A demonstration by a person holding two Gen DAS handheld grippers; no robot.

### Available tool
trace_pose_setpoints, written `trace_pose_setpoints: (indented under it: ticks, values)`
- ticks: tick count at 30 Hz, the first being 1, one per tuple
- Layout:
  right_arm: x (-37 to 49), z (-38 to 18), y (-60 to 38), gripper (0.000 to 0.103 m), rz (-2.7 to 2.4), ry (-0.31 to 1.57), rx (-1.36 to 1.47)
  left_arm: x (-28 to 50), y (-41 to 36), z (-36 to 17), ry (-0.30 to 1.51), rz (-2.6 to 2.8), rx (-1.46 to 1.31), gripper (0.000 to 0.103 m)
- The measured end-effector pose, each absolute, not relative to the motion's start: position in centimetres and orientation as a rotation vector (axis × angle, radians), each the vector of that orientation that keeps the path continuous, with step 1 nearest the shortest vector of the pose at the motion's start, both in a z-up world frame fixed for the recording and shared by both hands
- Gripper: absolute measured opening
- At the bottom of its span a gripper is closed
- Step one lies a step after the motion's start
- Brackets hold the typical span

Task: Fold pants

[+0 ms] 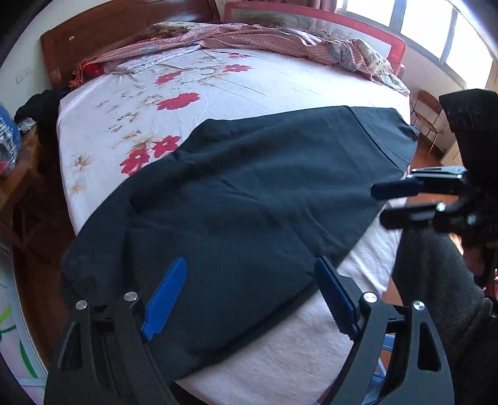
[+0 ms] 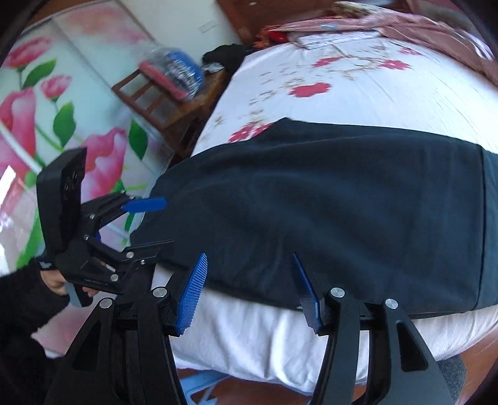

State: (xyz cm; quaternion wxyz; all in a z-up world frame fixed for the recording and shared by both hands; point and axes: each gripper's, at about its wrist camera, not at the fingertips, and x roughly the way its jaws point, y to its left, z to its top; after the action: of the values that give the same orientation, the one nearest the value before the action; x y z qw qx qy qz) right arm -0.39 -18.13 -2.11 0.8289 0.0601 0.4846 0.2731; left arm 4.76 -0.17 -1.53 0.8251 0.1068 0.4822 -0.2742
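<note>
Dark navy pants (image 1: pixel 249 193) lie flat across the near part of the bed, one end hanging over the left edge. My left gripper (image 1: pixel 249 280) hovers over their near edge, open, with its blue pads (image 1: pixel 168 296) spread wide and nothing pinched. In the right wrist view the pants (image 2: pixel 326 202) stretch from left to right, and my right gripper (image 2: pixel 249 289) stands open just before their near hem, holding nothing. The right gripper (image 1: pixel 384 204) also shows at the right edge of the left wrist view, off the cloth. The left gripper (image 2: pixel 155 221) appears at the pants' left end.
The bed (image 1: pixel 280 81) has a white sheet with red flowers, a wooden headboard (image 1: pixel 124 28) and a crumpled patterned blanket (image 1: pixel 280 37) at the far end. A wooden chair (image 2: pixel 162 102) holding a bag stands at the bed's left. A flowered wardrobe door (image 2: pixel 62 109) is nearby. A wire stool (image 1: pixel 426 112) stands at the right.
</note>
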Motion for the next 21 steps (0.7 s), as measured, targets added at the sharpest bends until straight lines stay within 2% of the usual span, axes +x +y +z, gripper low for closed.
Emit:
trace_pose_setpoints:
  ticks: [3, 9, 14, 15, 17, 20, 21]
  values:
    - [-1.3, -3.3, -14.9, 0.054, 0.615, 0.995, -0.059, 3.4, 1.9, -1.1, 1.052, -0.518, 0.14, 0.085]
    - [-1.8, -4.4, -10.5, 0.052, 0.69, 0.906, -0.235, 2.1, 7.6, -0.2, 1.039, -0.347, -0.011, 0.088]
    - [-1.6, -5.6, -7.8, 0.052, 0.692, 0.908, -0.326, 1.4, 11.0, 0.3, 1.01, -0.27, -0.095, 0.089]
    - [-2.1, -5.8, -7.3, 0.045, 0.672, 0.893, -0.38, 1.4, 11.4, 0.4, 1.006, -0.265, -0.103, 0.089]
    - [-1.7, -6.1, -7.1, 0.041, 0.673, 0.914, -0.381, 1.5, 12.1, 0.3, 1.004, -0.254, -0.121, 0.089]
    - [-1.5, -6.6, -6.3, 0.026, 0.646, 0.907, -0.46, 1.9, 12.7, -0.2, 1.012, -0.245, -0.13, 0.09]
    - [-1.4, -6.4, -6.4, 0.017, 0.65, 0.905, -0.45, 2.0, 12.7, -0.2, 1.016, -0.245, -0.133, 0.09]
